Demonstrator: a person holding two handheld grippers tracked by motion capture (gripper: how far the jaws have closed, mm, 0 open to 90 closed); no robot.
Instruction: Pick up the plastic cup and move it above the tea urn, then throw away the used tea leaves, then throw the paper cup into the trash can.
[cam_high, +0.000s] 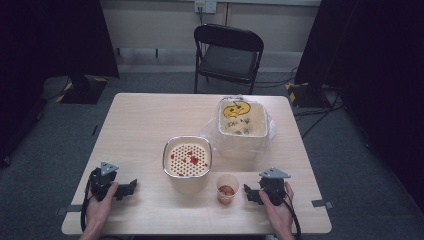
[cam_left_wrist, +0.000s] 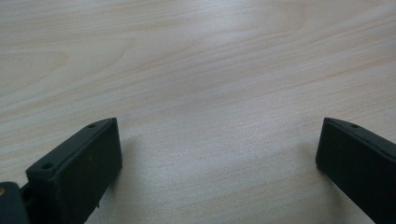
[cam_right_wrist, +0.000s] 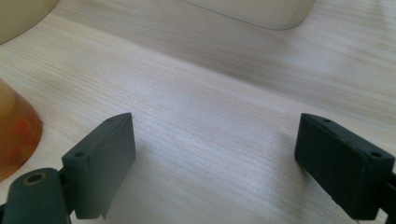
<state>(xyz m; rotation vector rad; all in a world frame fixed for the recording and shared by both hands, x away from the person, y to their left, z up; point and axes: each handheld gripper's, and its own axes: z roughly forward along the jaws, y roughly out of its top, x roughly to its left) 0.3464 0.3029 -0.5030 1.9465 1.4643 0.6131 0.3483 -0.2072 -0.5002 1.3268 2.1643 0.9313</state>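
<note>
A pale square tub (cam_high: 187, 159) with a perforated insert and red bits inside stands at the table's middle front. Just right of it is a small translucent cup (cam_high: 227, 188) (cam_right_wrist: 14, 130) holding something orange-brown. Behind them a bin lined with a clear bag (cam_high: 242, 125) holds yellow peel and dark scraps. My left gripper (cam_high: 131, 188) (cam_left_wrist: 217, 154) rests on the table at front left, jaws wide open over bare wood. Resting close to the right of the cup, my right gripper (cam_high: 248, 193) (cam_right_wrist: 215, 154) is open too, nothing between its jaws.
The light wooden table (cam_high: 150, 120) has bare room at its left and back left. A black folding chair (cam_high: 229, 52) stands behind the far edge. Dark curtains hang at both sides, and cables lie on the grey floor at the right.
</note>
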